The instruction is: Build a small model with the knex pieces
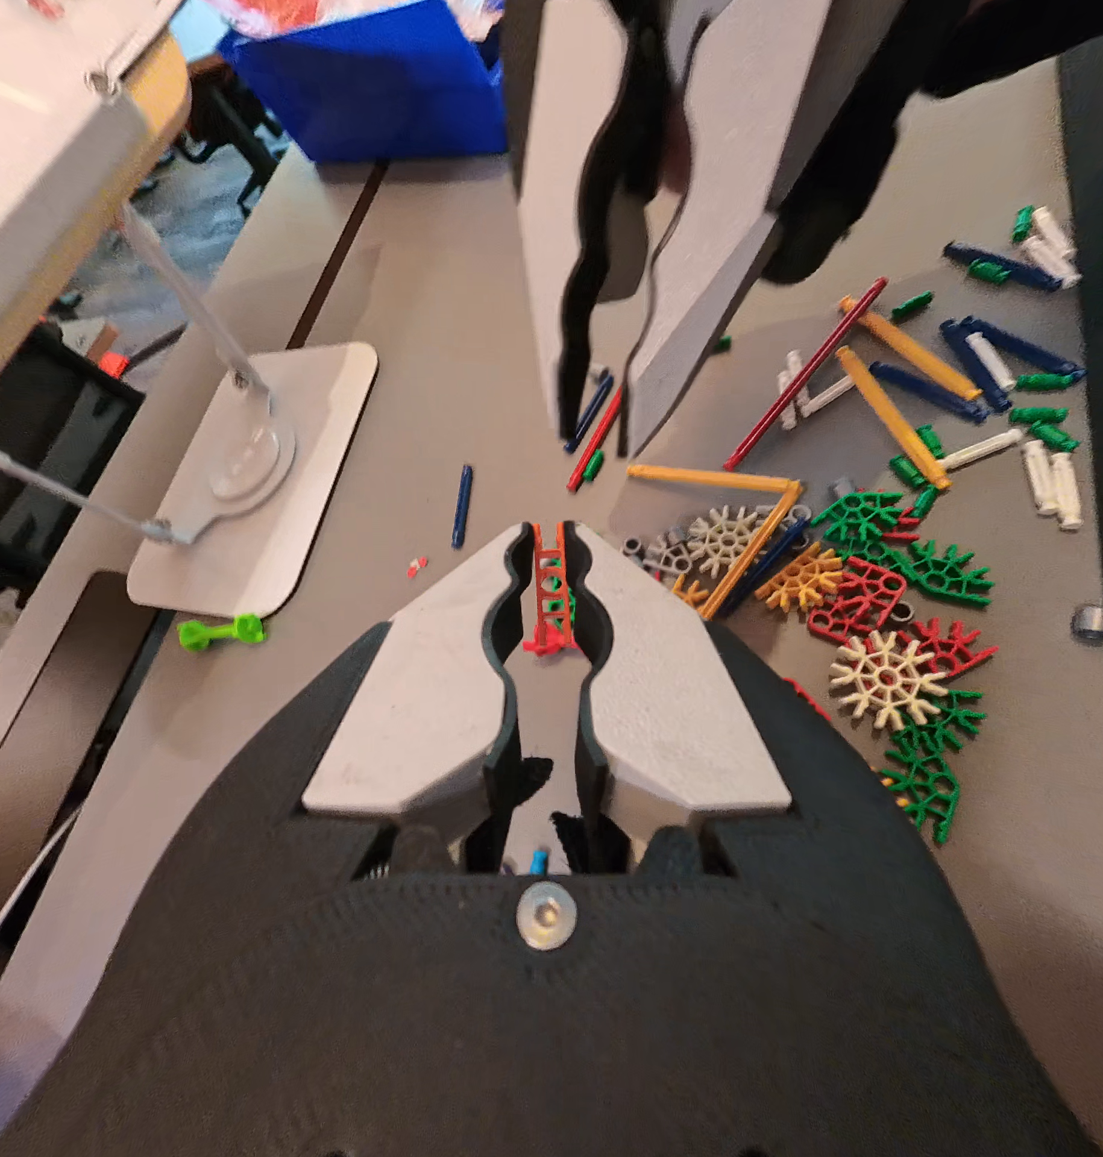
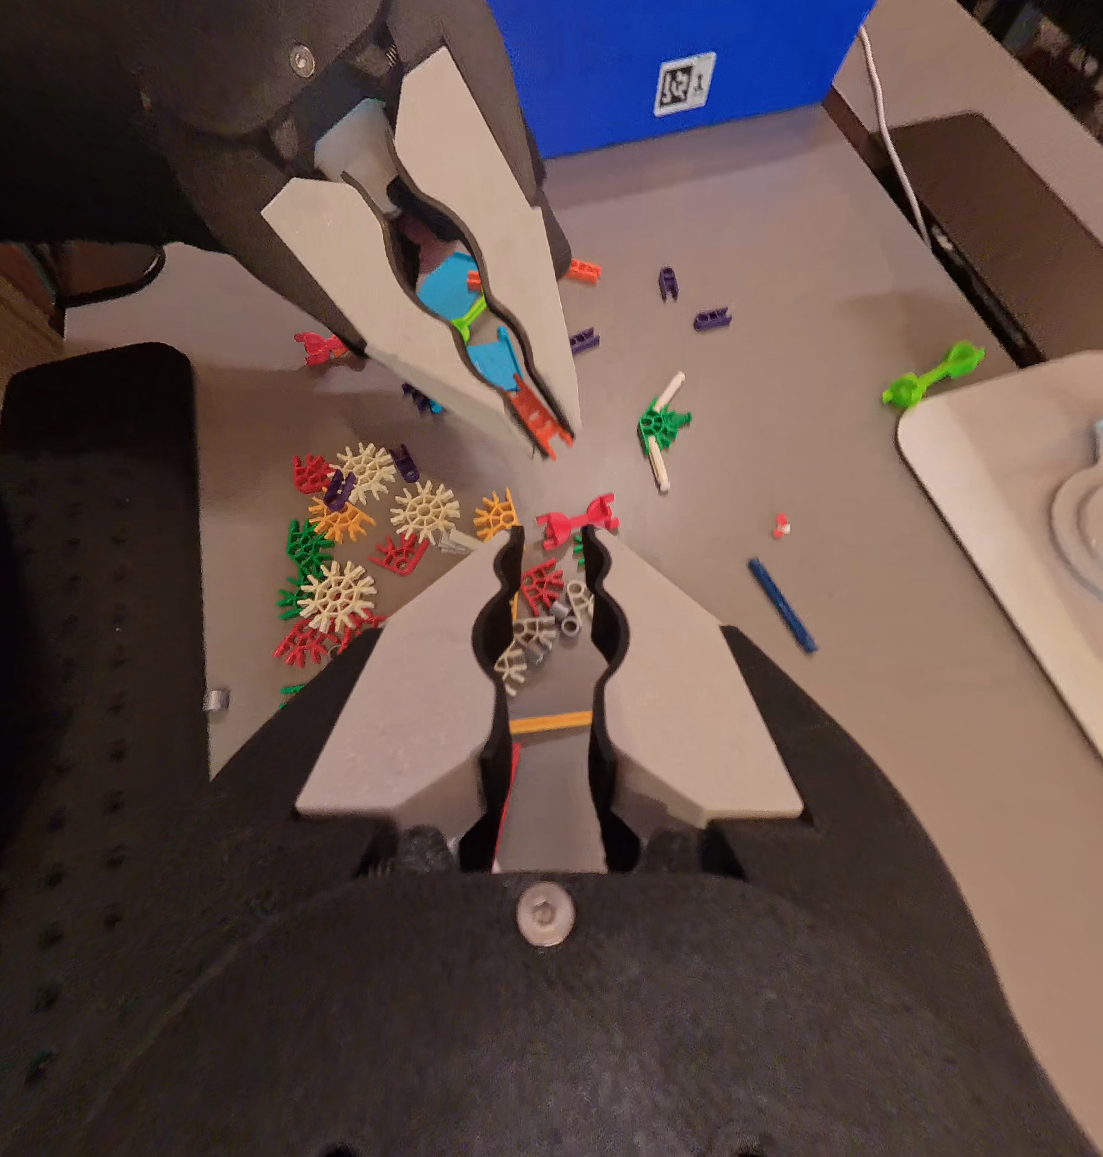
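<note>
The orange ladder-shaped connector (image 1: pixel 549 579) sits clamped between my left gripper's (image 1: pixel 548 532) tips, its length running back along the gap between the two grey fingers, a red piece at its near end; in my right wrist view I see the same orange piece (image 2: pixel 539 422) poking out of the left gripper's (image 2: pixel 555 438) tips, with a blue and lime-green piece (image 2: pixel 467 313) deeper in the gap behind it. My right gripper (image 2: pixel 552 532) hangs over the grey table (image 2: pixel 787 250) with its fingers apart and nothing between them; a red bow-shaped connector (image 2: pixel 577 521) lies on the table just beyond its tips, and grey connectors (image 2: pixel 549 626) and a red fan-shaped one (image 2: pixel 541 585) show through the gap. In my left wrist view the right gripper (image 1: pixel 593 432) points down, tips just above a red rod (image 1: pixel 593 441) and a blue rod (image 1: pixel 590 407). To the side lies a heap of snowflake connectors (image 1: pixel 884 679) in white, red, green and yellow, and farther off a scatter of yellow, blue, white and green rods (image 1: pixel 912 350). A lone blue rod (image 1: pixel 462 506) and a lime-green piece (image 1: pixel 222 631) lie near a pale stand base (image 1: pixel 192 563), and a blue bin (image 2: pixel 599 75) stands at the far end of the table
</note>
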{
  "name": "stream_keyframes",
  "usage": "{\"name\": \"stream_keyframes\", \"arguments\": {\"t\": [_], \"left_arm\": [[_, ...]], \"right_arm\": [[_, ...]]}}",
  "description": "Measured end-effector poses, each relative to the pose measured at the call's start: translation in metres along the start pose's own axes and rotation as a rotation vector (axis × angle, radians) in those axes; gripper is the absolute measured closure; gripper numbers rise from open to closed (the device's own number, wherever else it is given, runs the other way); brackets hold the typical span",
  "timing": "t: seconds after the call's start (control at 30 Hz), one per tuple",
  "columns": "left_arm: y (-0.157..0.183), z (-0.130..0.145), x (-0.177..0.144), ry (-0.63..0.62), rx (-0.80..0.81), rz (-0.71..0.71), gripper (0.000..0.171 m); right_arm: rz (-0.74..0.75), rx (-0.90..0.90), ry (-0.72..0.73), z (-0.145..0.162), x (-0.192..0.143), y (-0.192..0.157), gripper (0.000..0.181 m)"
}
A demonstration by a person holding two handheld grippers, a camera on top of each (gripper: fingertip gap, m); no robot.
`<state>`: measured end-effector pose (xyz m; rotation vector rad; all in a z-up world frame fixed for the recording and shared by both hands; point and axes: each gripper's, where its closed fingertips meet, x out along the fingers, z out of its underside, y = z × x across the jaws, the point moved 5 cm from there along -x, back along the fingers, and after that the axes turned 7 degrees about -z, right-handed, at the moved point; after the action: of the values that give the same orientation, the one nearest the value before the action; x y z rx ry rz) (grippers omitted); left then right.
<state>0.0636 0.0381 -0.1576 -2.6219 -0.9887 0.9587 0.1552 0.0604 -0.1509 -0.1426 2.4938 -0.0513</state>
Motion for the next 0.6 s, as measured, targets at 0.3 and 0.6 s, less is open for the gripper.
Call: {"name": "stream_keyframes", "arguments": {"t": [0.3, 0.6], "left_arm": [[0.005, -0.016, -0.007, 0.058, 0.107, -0.050, 0.165], [0.015, -0.041, -0.009, 0.145, 0.274, -0.164, 0.165]], "right_arm": [[-0.214, 0.270, 0.098, -0.006, 0.008, 0.007, 0.162], [-0.563, 0.664, 0.414, -0.012, -0.005, 0.004, 0.171]]}}
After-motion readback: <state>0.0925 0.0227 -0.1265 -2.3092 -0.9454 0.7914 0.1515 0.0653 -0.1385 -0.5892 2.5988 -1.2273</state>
